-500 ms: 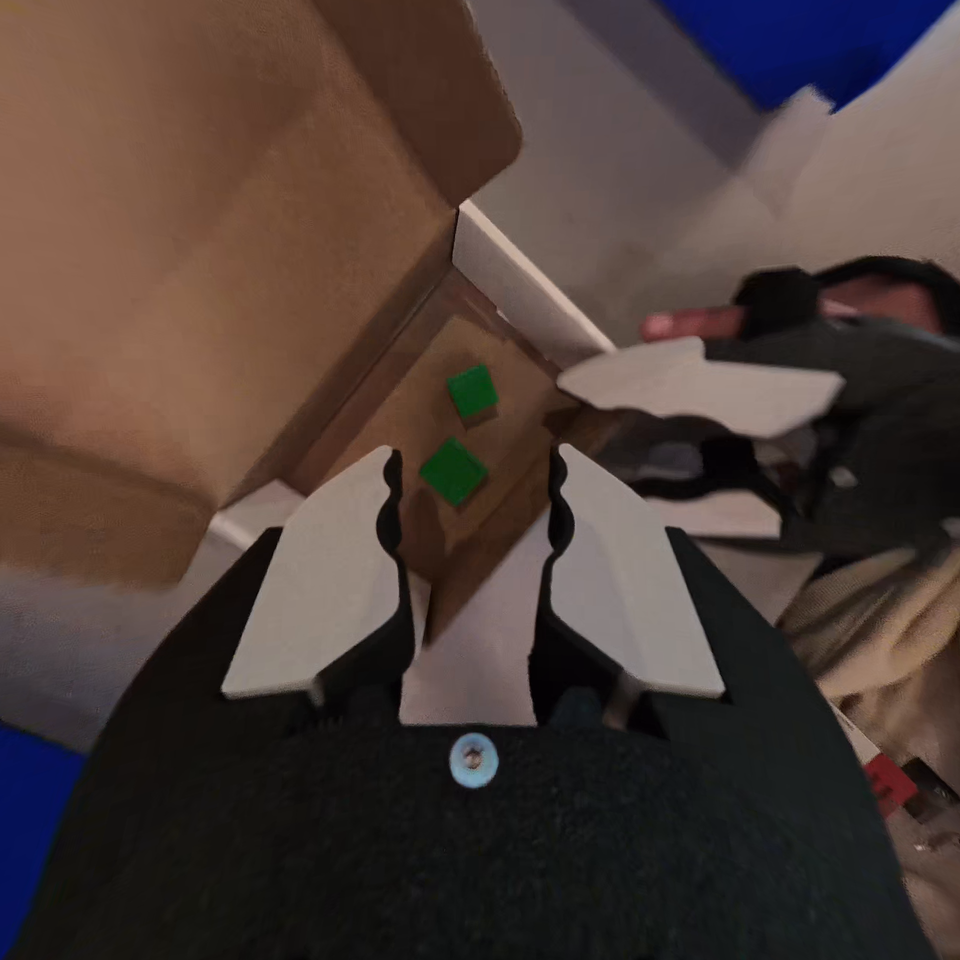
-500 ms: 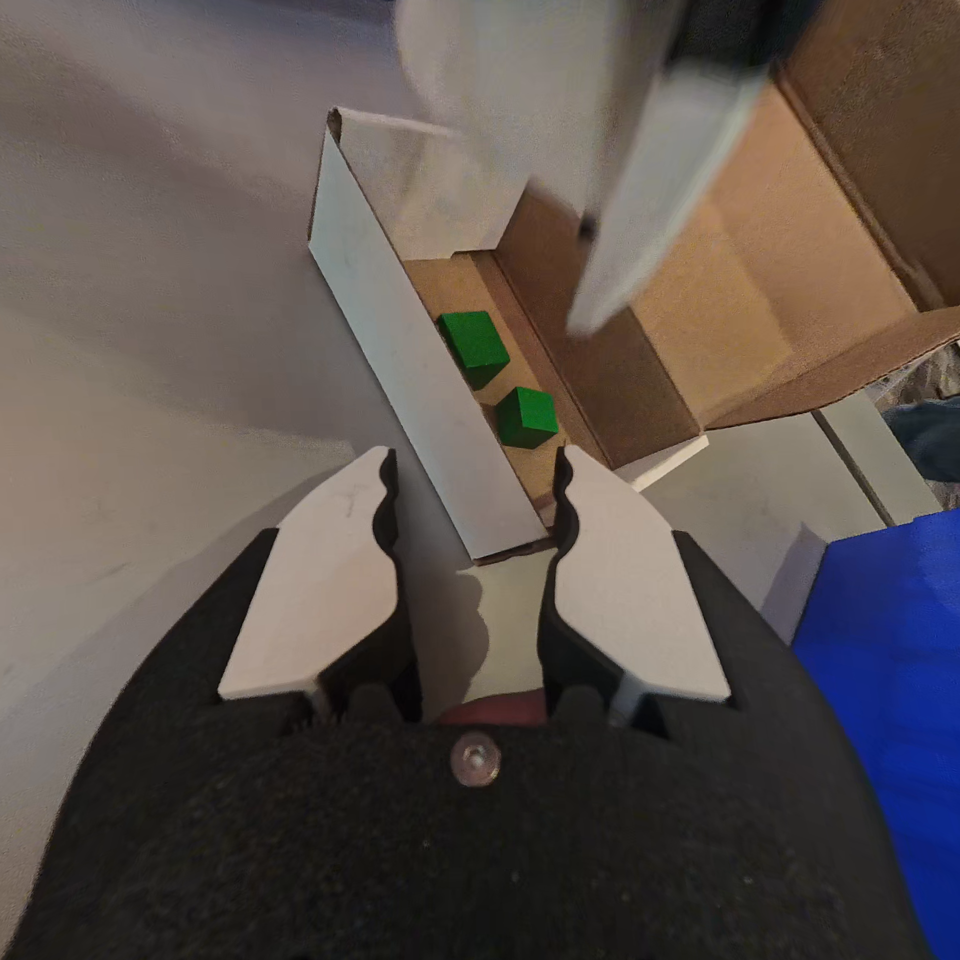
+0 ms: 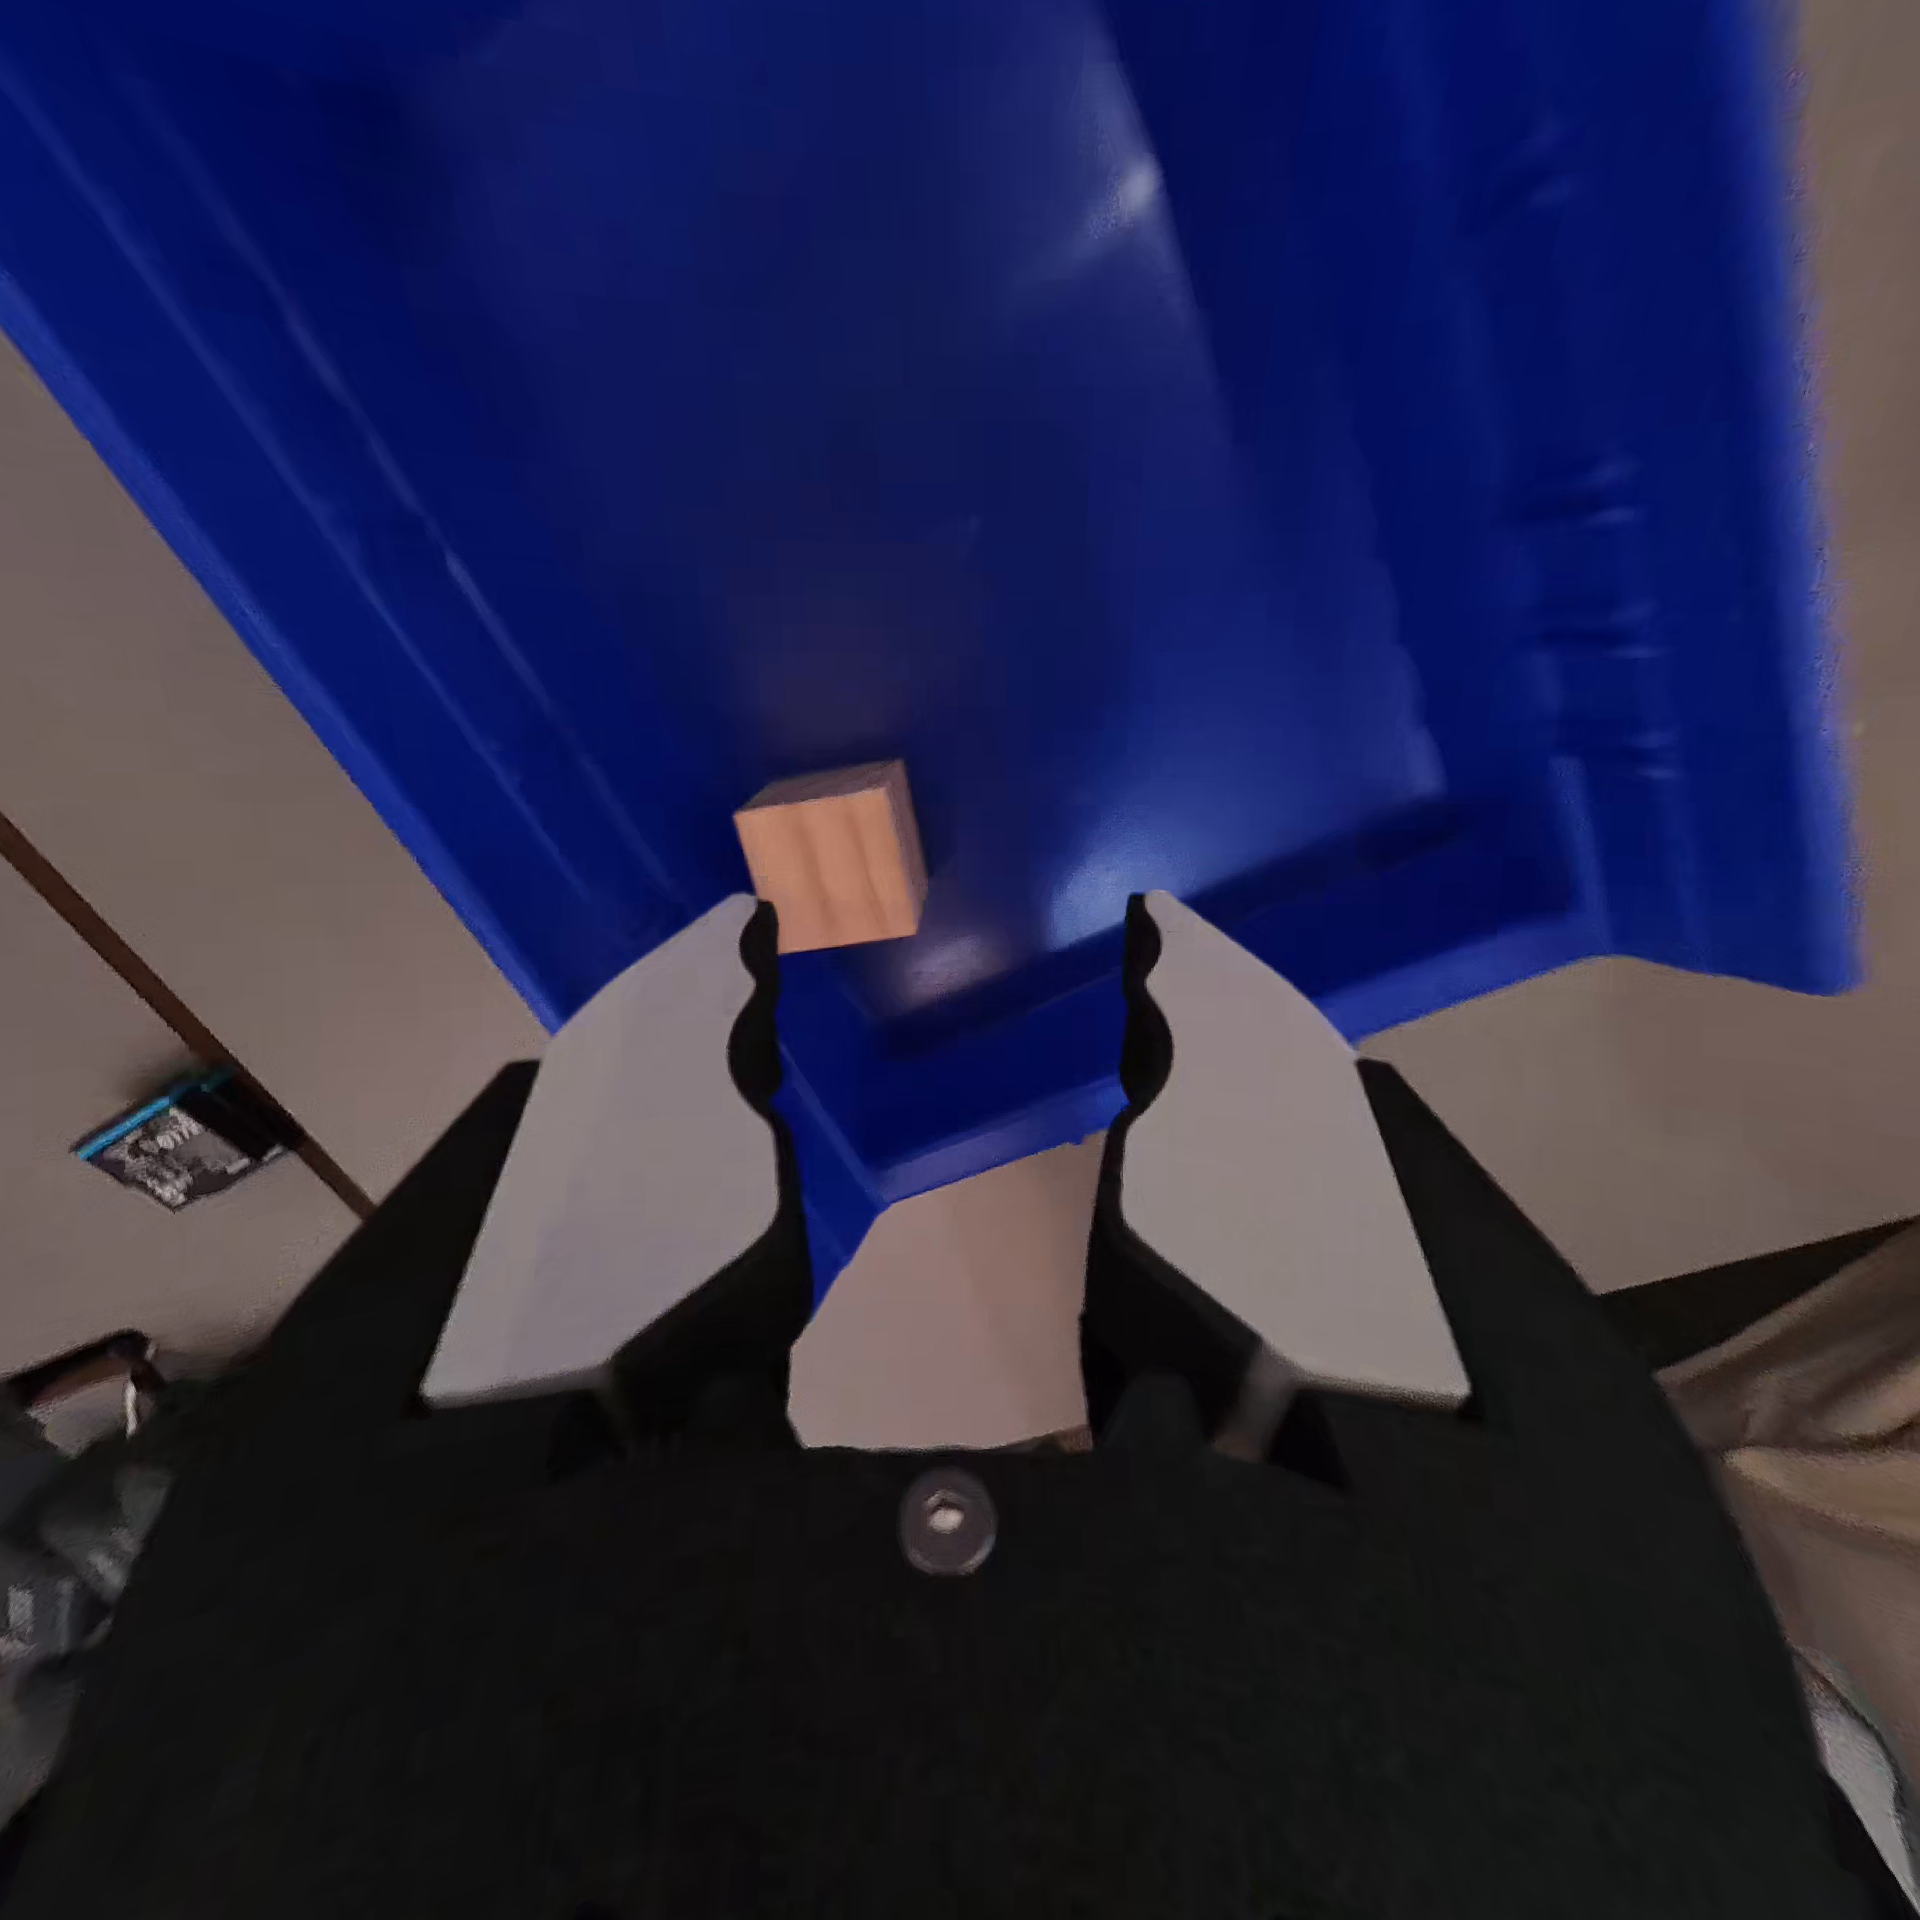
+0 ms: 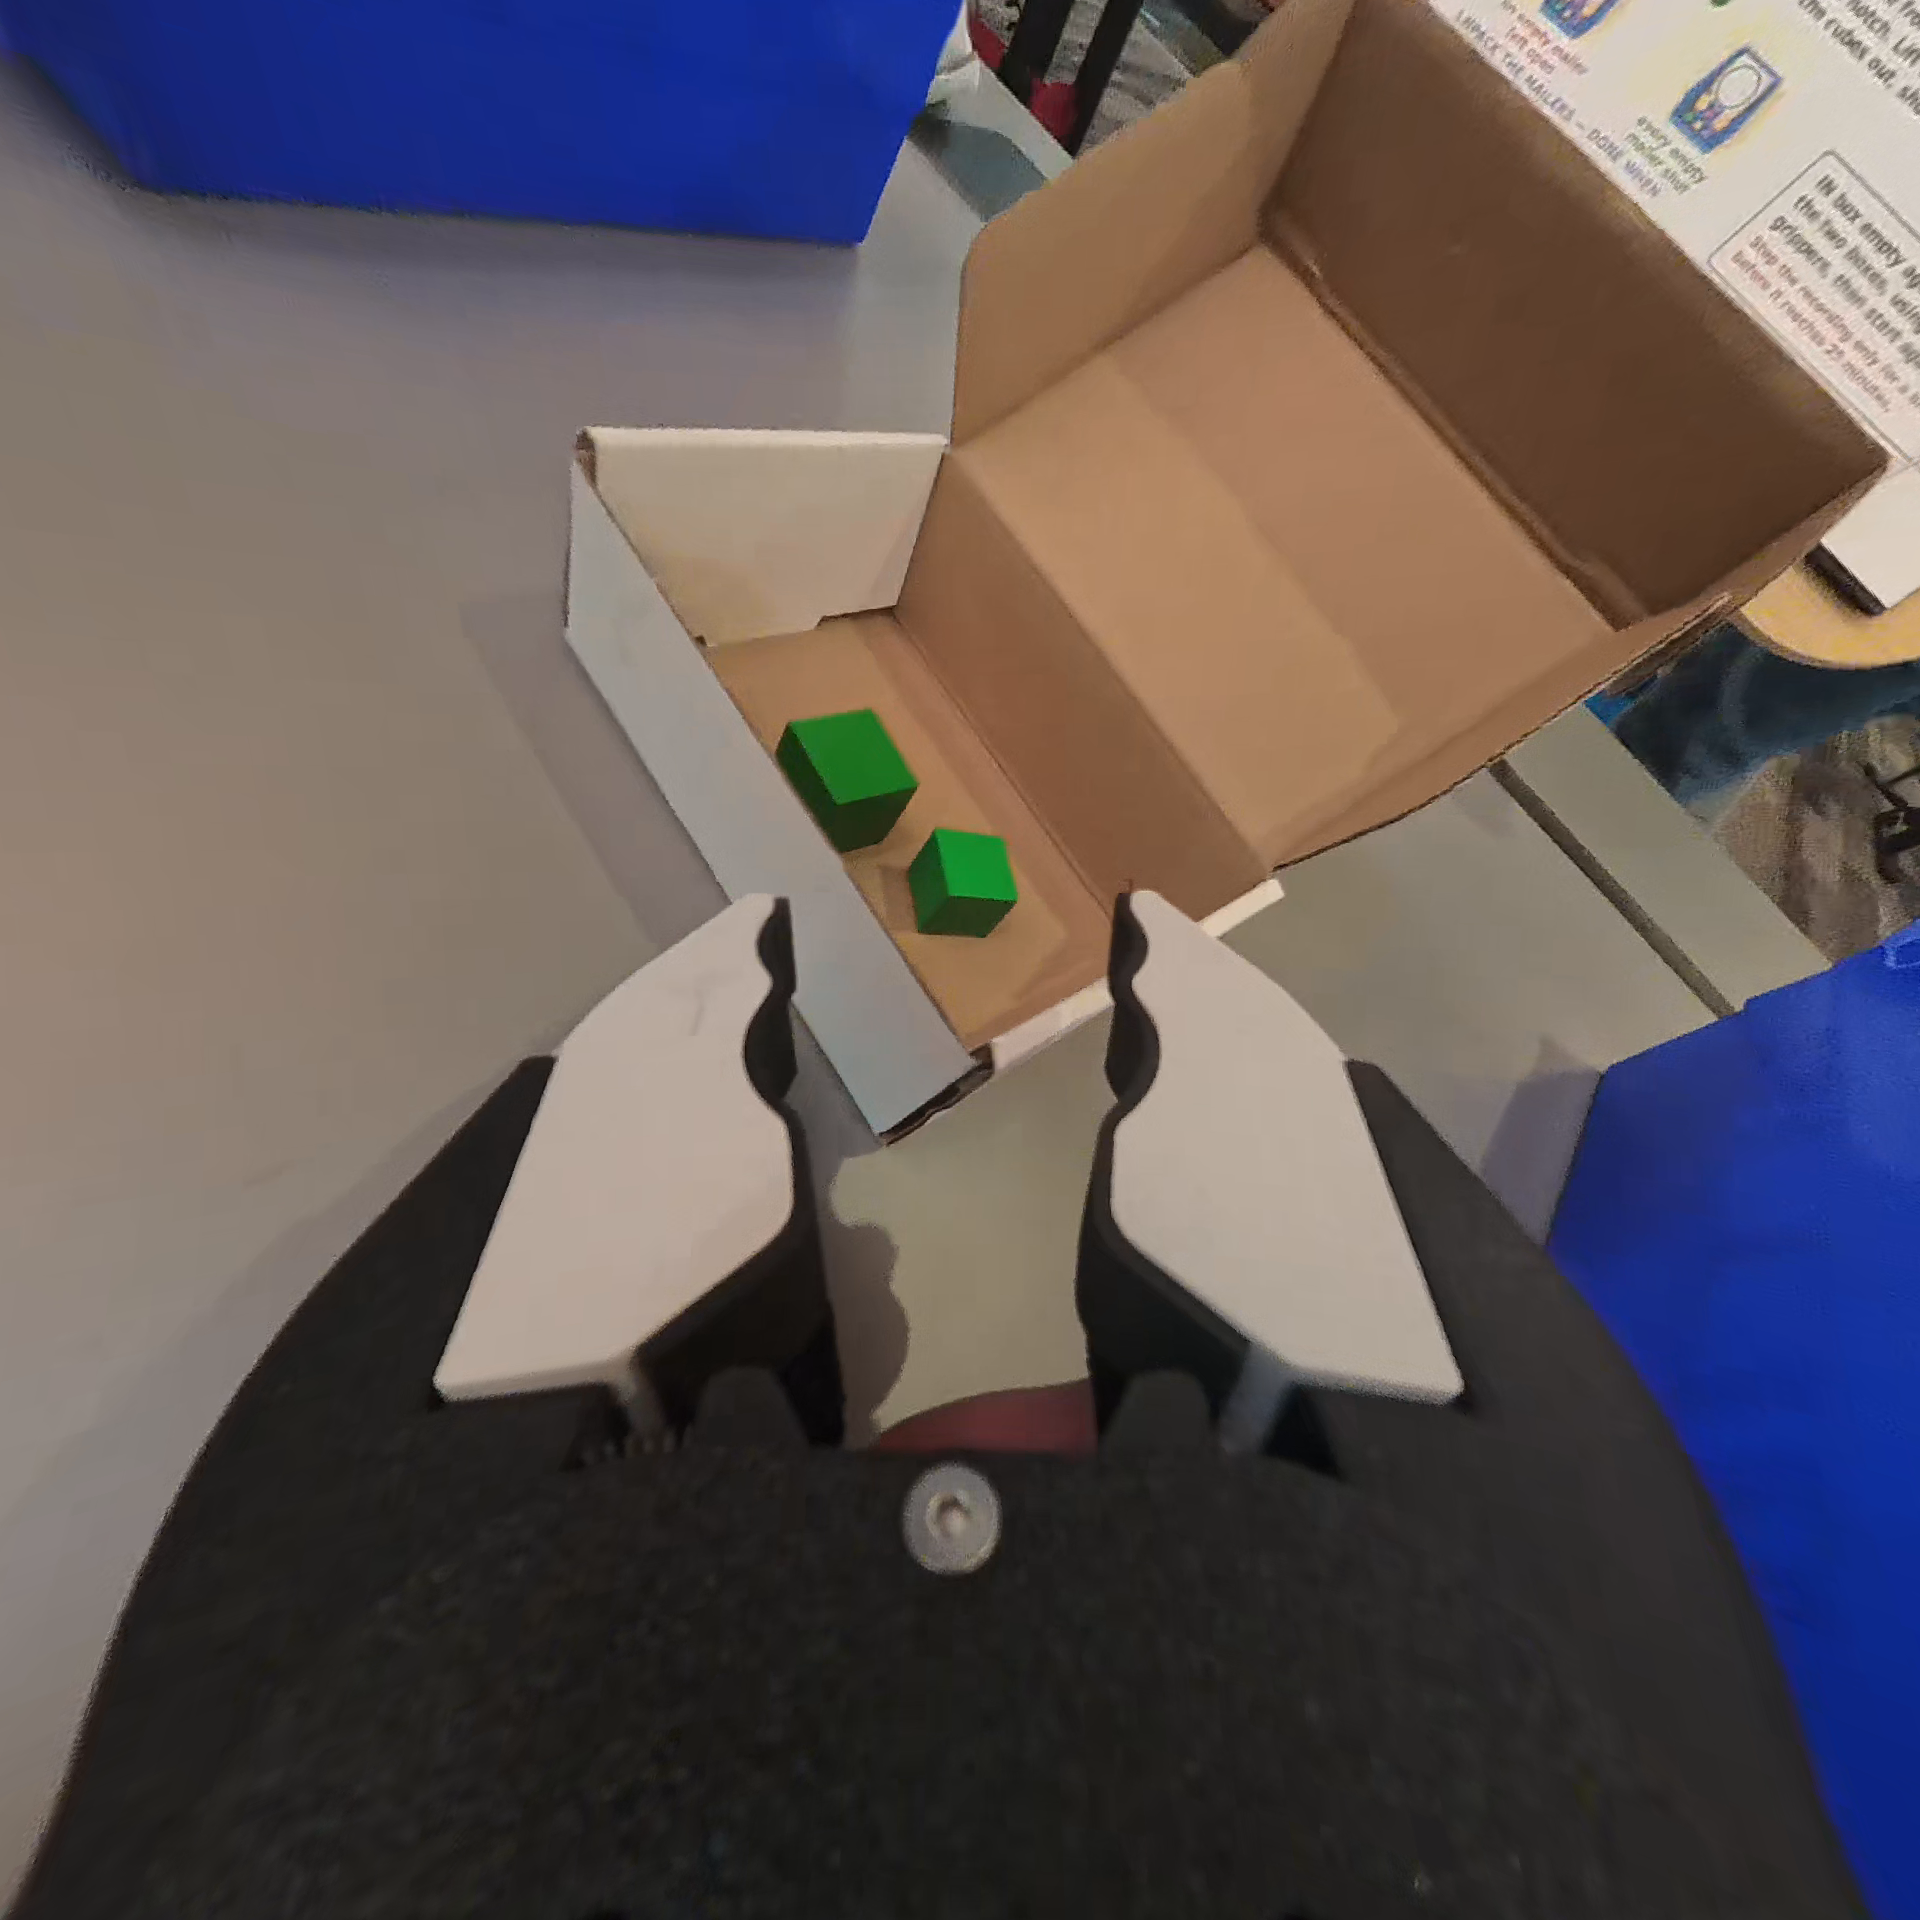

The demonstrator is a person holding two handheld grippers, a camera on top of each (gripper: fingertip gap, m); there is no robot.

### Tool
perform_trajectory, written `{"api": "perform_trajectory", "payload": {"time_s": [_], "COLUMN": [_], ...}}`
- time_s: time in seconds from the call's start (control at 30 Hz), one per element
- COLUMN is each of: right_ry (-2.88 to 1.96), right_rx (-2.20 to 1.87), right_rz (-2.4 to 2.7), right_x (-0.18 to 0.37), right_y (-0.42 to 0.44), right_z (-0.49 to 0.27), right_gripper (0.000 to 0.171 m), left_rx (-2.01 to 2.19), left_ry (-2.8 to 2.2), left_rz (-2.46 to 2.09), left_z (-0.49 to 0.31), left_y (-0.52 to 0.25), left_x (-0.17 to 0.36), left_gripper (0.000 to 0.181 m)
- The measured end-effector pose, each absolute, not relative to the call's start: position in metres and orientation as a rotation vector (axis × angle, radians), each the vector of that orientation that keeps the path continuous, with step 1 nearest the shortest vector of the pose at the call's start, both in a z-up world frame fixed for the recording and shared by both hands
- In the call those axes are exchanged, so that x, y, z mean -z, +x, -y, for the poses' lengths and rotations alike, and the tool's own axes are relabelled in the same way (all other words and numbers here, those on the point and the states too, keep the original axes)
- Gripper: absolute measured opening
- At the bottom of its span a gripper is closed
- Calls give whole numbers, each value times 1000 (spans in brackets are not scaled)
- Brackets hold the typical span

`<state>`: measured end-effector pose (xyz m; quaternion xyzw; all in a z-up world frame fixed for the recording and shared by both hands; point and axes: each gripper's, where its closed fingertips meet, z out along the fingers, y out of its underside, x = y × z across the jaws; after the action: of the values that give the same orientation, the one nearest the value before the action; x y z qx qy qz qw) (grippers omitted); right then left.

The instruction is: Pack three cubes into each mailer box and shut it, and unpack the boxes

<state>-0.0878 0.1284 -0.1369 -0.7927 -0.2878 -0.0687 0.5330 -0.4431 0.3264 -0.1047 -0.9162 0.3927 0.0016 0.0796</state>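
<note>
Left claw (image 3: 945,914) is spread wide and empty, poised over a blue bin (image 3: 1039,468) where a plain wooden cube (image 3: 831,857) sits on the bin floor just ahead of its left fingertip. Right claw (image 4: 951,914) is also wide and empty, above the near end of an open white mailer box (image 4: 665,665) on the grey counter (image 4: 260,623). Two green cubes (image 4: 847,777) (image 4: 961,883) lie inside it, close together, lid (image 4: 1351,468) flipped back. Another blue bin (image 4: 1745,1299) stands at the right.
</note>
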Motion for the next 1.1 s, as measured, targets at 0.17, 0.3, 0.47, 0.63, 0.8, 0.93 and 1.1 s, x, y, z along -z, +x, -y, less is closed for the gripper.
{"api": "perform_trajectory", "payload": {"time_s": [0.17, 0.3, 0.47, 0.63, 0.8, 0.93, 1.1], "right_ry": [-1906, -1907, -1917, -1931, -1934, -1934, -1946], "right_rx": [152, 152, 162, 152, 150, 155, 152], "right_rz": [687, 695, 684, 682, 701, 712, 713], "right_x": [142, 143, 144, 147, 149, 150, 152], "right_y": [-87, -88, -82, -81, -86, -88, -87], "right_z": [-129, -129, -128, -126, -126, -126, -126], "right_gripper": [58, 57, 57, 57, 57, 57, 56], "left_rx": [-126, -244, -435, -304, -283, -263, 52], "left_ry": [-2805, -2841, -2855, -2838, -2794, -2792, -2740], "left_rz": [-1177, -1135, -1109, -1108, -1179, -1267, -1198], "left_z": [-336, -345, -346, -337, -331, -327, -329], "left_y": [-458, -465, -476, -461, -453, -458, -436], "left_x": [137, 154, 175, 179, 178, 191, 170], "left_gripper": [59, 59, 54, 70, 60, 55, 46]}}
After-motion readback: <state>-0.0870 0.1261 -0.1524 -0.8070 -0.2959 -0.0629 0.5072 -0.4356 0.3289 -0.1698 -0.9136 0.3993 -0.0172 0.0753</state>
